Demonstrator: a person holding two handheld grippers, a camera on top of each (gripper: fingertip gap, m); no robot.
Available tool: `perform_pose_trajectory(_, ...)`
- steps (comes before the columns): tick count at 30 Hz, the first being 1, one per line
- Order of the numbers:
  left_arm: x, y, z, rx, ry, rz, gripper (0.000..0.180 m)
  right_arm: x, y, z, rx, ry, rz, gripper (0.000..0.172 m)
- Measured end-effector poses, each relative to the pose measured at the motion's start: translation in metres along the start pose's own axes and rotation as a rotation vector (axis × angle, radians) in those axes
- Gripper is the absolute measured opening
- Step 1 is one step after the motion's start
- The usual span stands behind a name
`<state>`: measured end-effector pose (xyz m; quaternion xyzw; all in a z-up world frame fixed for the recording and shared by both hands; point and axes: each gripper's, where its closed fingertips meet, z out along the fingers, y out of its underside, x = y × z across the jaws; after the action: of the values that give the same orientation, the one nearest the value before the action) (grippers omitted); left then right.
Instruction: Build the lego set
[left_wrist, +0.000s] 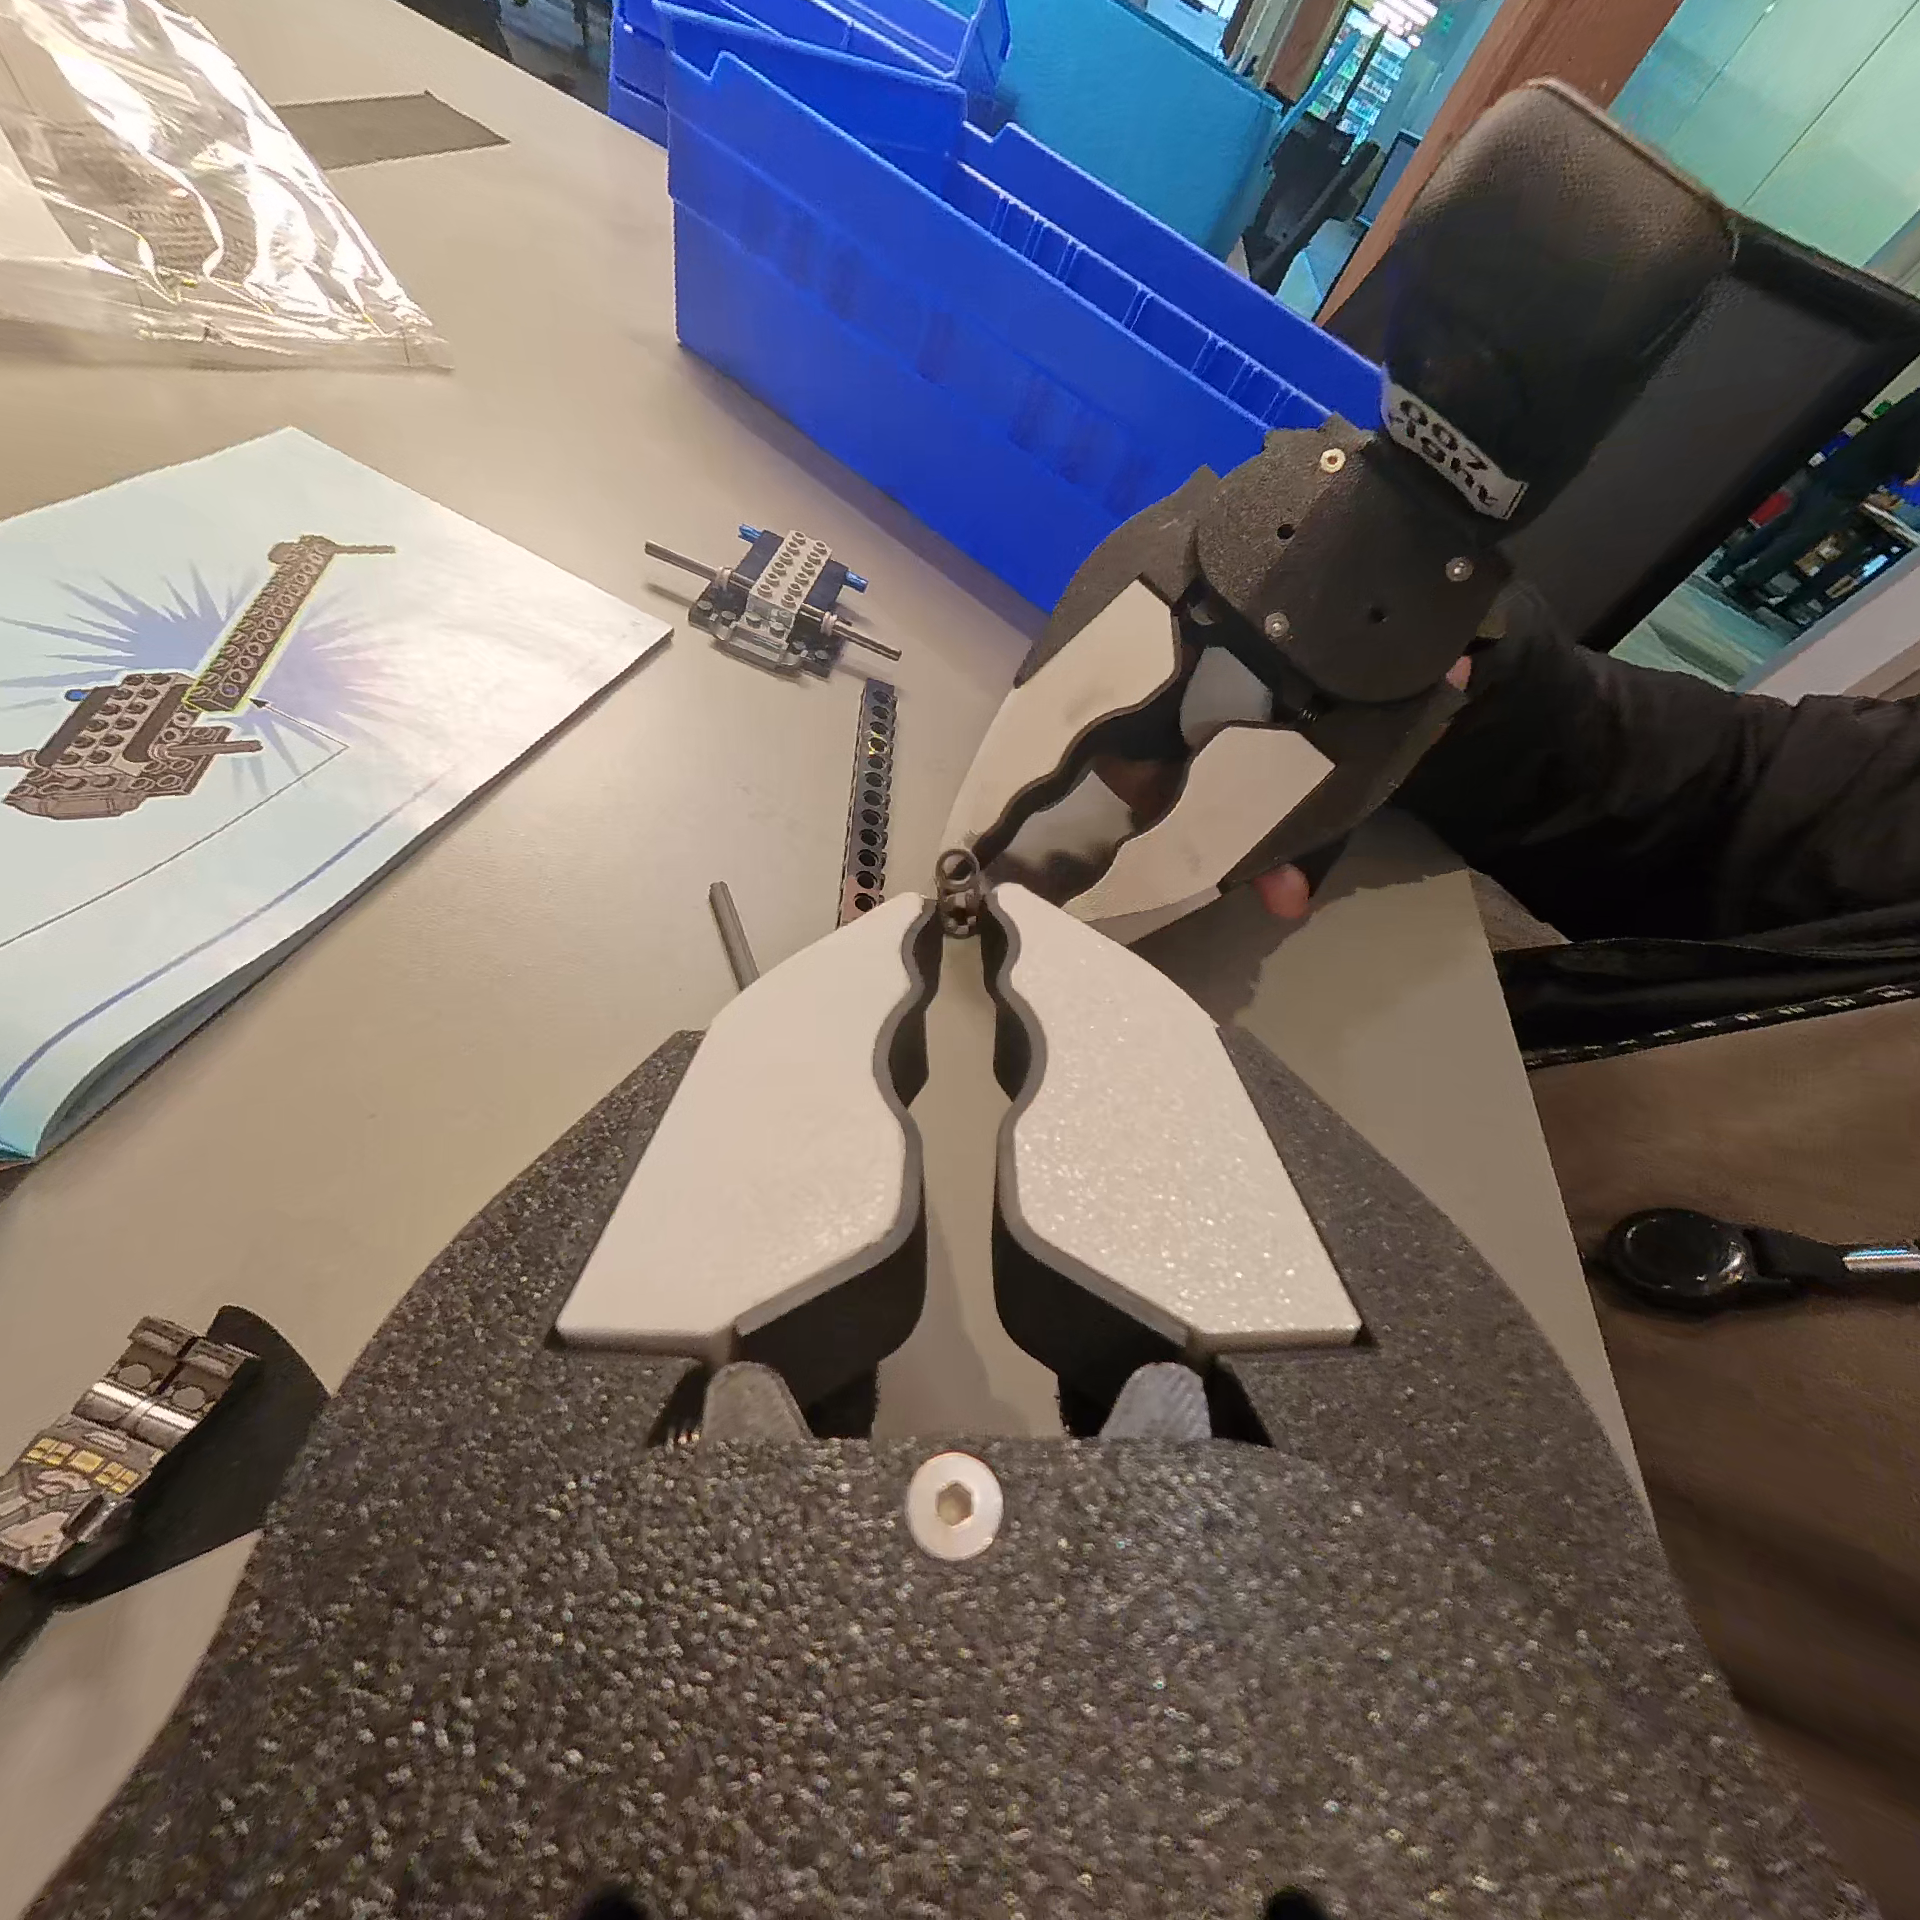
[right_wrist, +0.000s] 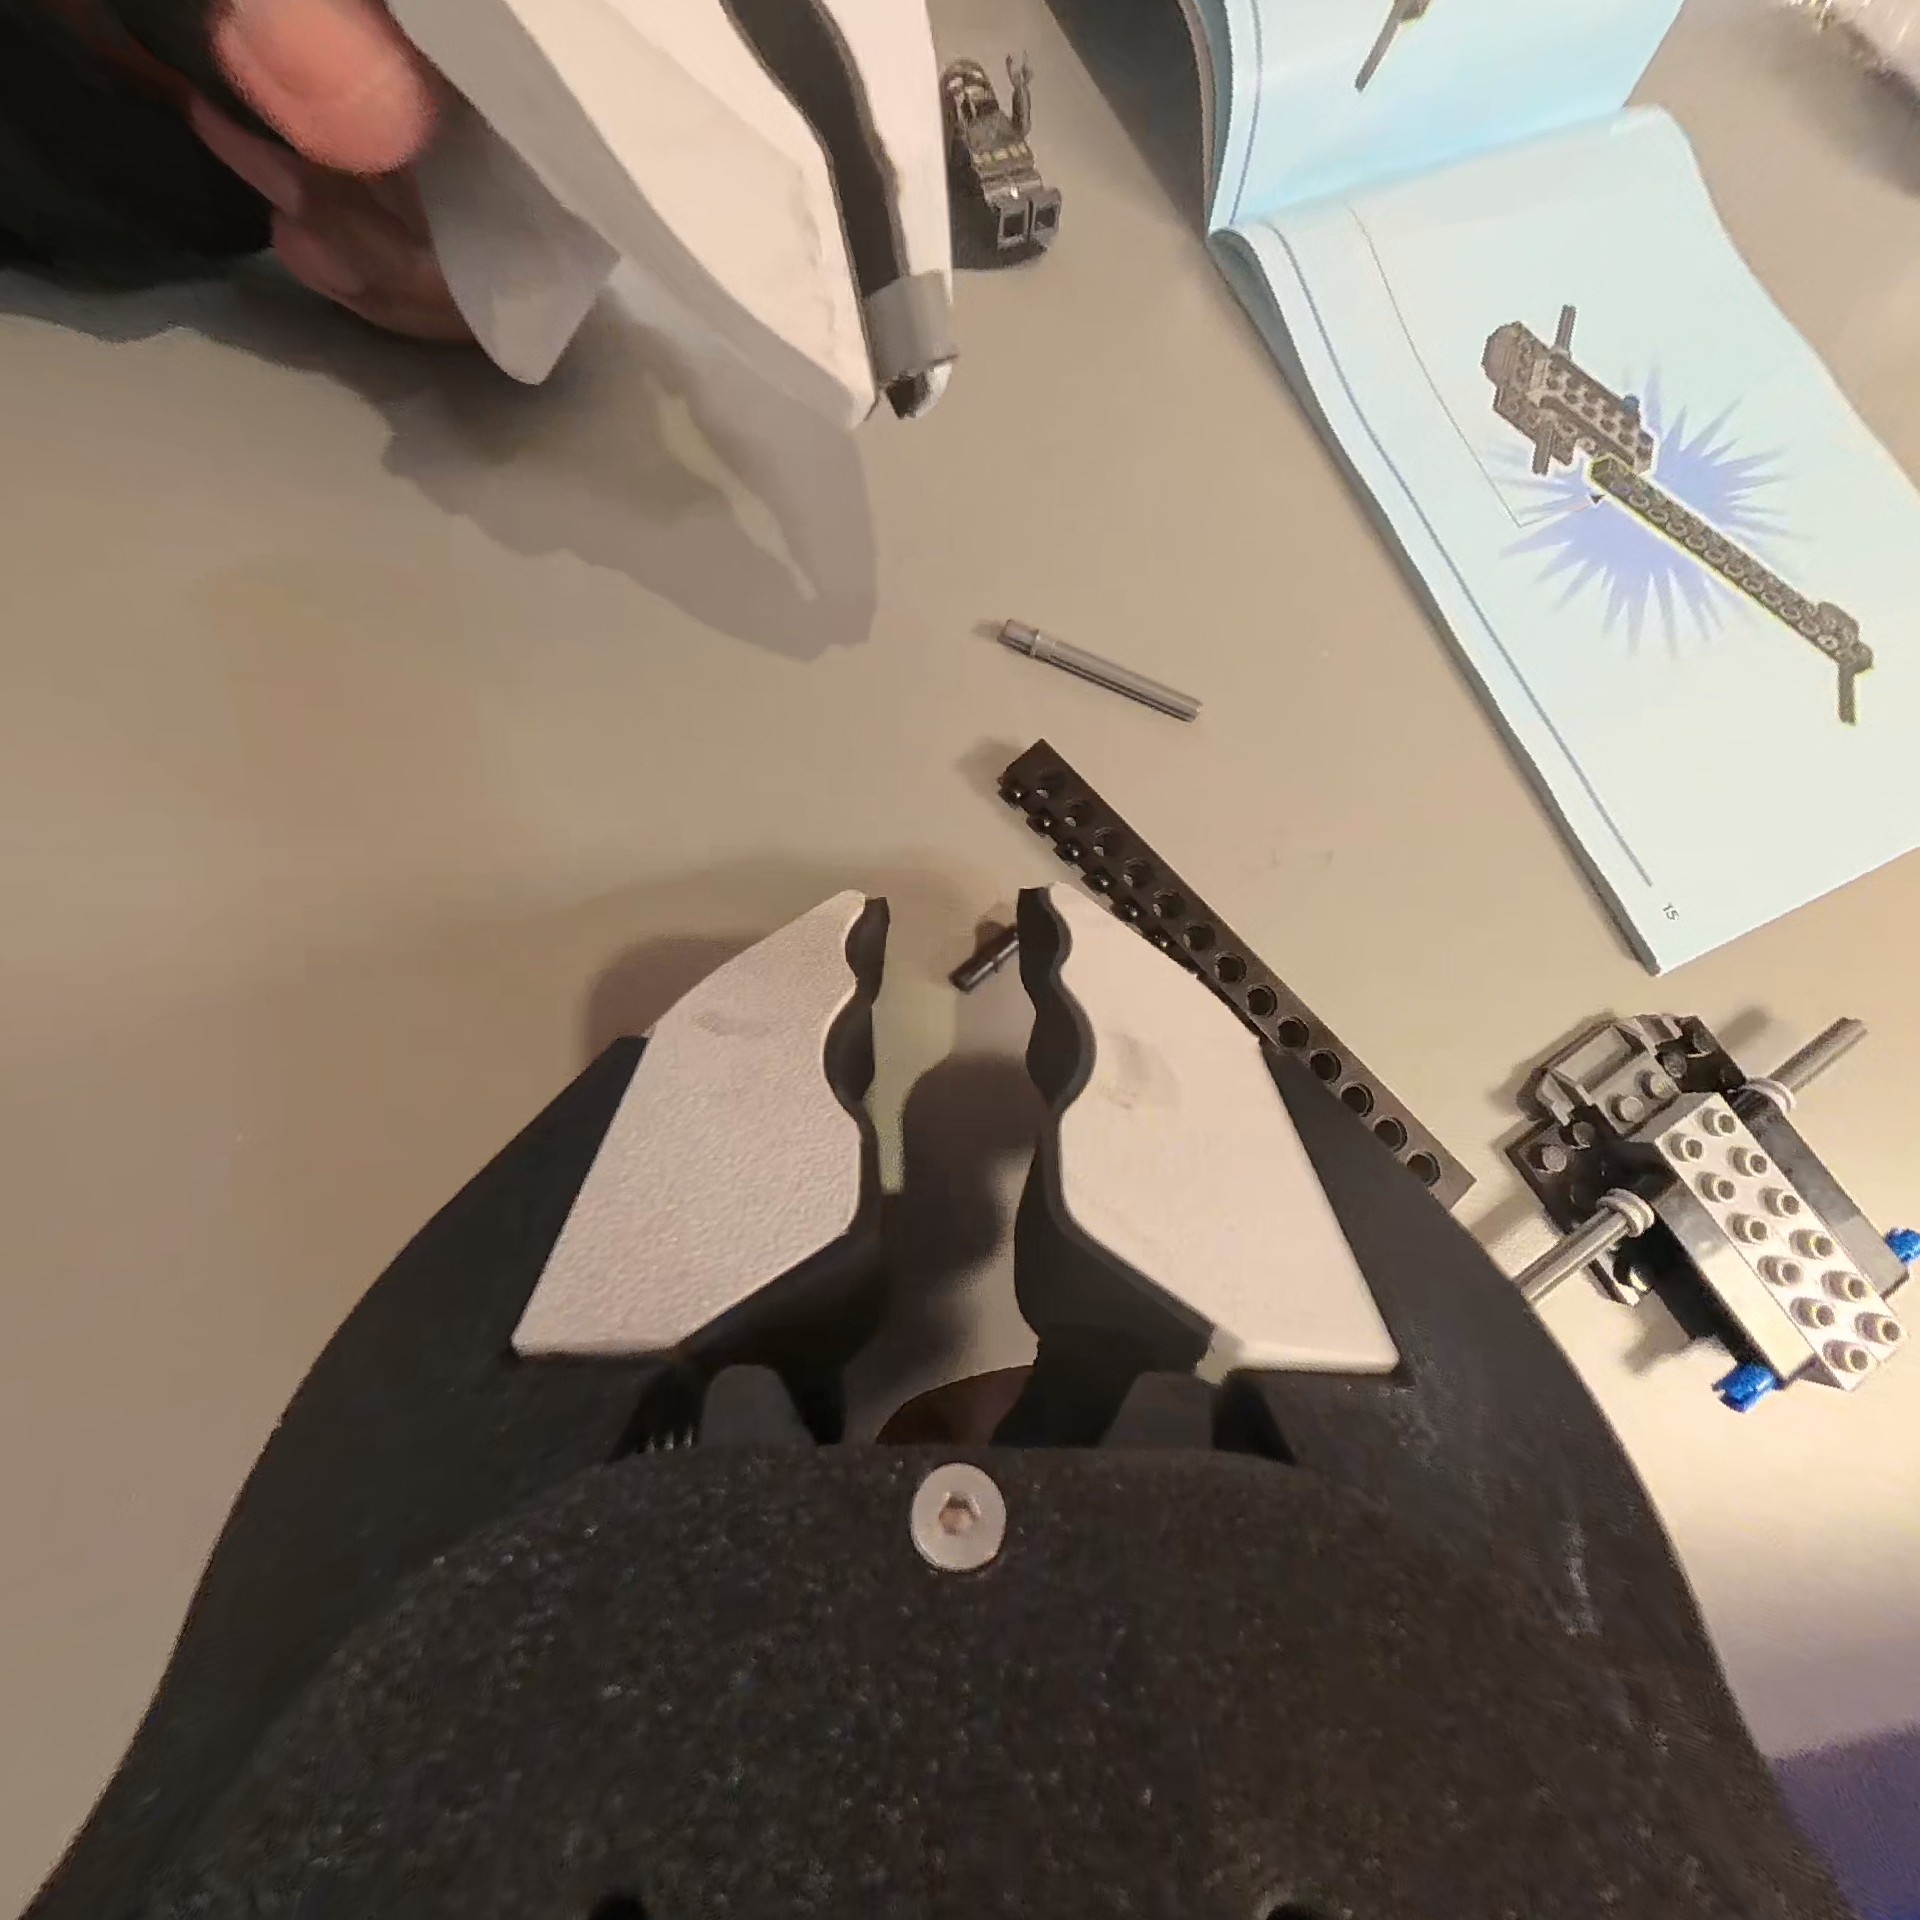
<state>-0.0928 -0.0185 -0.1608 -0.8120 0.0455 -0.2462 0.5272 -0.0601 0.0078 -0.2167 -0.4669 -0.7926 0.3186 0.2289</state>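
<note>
The table (right_wrist: 416, 727) is bare and open on the left. To the right, a black beam (right_wrist: 1299, 1039), a grey rod (right_wrist: 1101, 670), a small brick car (right_wrist: 1714, 1216) and a booklet (right_wrist: 1558, 623) crowd the way. Blue bins (left_wrist: 935, 260) wall off the far side.

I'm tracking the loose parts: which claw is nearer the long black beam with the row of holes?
Right. The right claw is open with one fingertip overlapping the long black holed beam. The left claw, shut on a small dark connector, sits farther from the beam's end.
</note>
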Motion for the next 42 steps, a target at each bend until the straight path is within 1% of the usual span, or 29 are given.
perform_pose_trajectory(2, 0.001, 0.001, 0.001, -0.008, -0.005, 0.010, 0.007, 0.002, 0.002, 0.000, -0.013, 0.016, 0.007, 0.029)
perform_pose_trajectory(6, 0.003, 0.001, 0.002, -0.015, -0.005, 0.024, 0.007, 0.003, 0.009, 0.000, -0.049, 0.050, 0.000, 0.030)
perform_pose_trajectory(9, 0.005, 0.002, 0.003, -0.017, -0.005, 0.030, 0.007, 0.007, 0.007, -0.005, -0.017, 0.107, 0.002, 0.035)
perform_pose_trajectory(11, 0.005, 0.001, 0.002, -0.016, -0.008, 0.037, 0.007, 0.012, 0.007, -0.012, 0.014, 0.153, 0.045, 0.035)
perform_pose_trajectory(15, 0.005, 0.000, 0.003, -0.008, -0.007, 0.030, 0.007, 0.020, 0.019, -0.016, -0.028, 0.212, 0.172, 0.033)
perform_pose_trajectory(20, 0.006, 0.002, 0.005, -0.019, -0.012, 0.039, 0.007, 0.019, 0.021, -0.009, -0.069, 0.195, 0.205, 0.031)
perform_pose_trajectory(22, 0.006, 0.003, 0.005, -0.022, -0.013, 0.040, 0.007, 0.017, 0.019, -0.007, -0.070, 0.185, 0.199, 0.028)
perform_pose_trajectory(23, 0.006, 0.003, 0.005, -0.025, -0.014, 0.039, 0.007, 0.016, 0.018, -0.006, -0.070, 0.181, 0.191, 0.024)
perform_pose_trajectory(24, 0.006, 0.004, 0.006, -0.029, -0.013, 0.038, 0.007, 0.016, 0.017, -0.005, -0.071, 0.180, 0.180, 0.018)
perform_pose_trajectory(25, 0.006, 0.004, 0.006, -0.031, -0.012, 0.040, 0.007, 0.016, 0.017, -0.005, -0.073, 0.187, 0.168, 0.007)
perform_pose_trajectory(28, 0.007, 0.006, 0.007, -0.044, -0.016, 0.050, 0.007, 0.015, 0.017, -0.005, -0.077, 0.207, 0.124, 0.005)
perform_pose_trajectory(31, 0.008, 0.010, 0.010, -0.076, -0.020, 0.064, 0.007, 0.007, 0.015, -0.005, -0.065, 0.173, 0.076, 0.004)
perform_pose_trajectory(33, 0.012, 0.014, 0.012, -0.102, -0.010, 0.086, 0.007, 0.003, 0.010, -0.007, -0.031, 0.183, 0.016, 0.004)
perform_pose_trajectory(35, 0.016, 0.017, 0.014, -0.125, 0.006, 0.107, 0.007, -0.006, -0.005, -0.012, 0.065, 0.184, -0.071, 0.005)
perform_pose_trajectory(37, 0.021, 0.018, 0.015, -0.129, 0.030, 0.118, 0.007, -0.013, -0.019, -0.019, 0.164, 0.185, -0.100, 0.004)
perform_pose_trajectory(39, 0.026, 0.014, 0.014, -0.099, 0.070, 0.110, 0.007, -0.018, -0.031, -0.025, 0.239, 0.190, -0.115, 0.004)
perform_pose_trajectory(42, 0.033, 0.005, 0.008, -0.025, 0.155, 0.056, 0.007, -0.020, -0.046, -0.037, 0.329, 0.263, -0.173, 0.004)
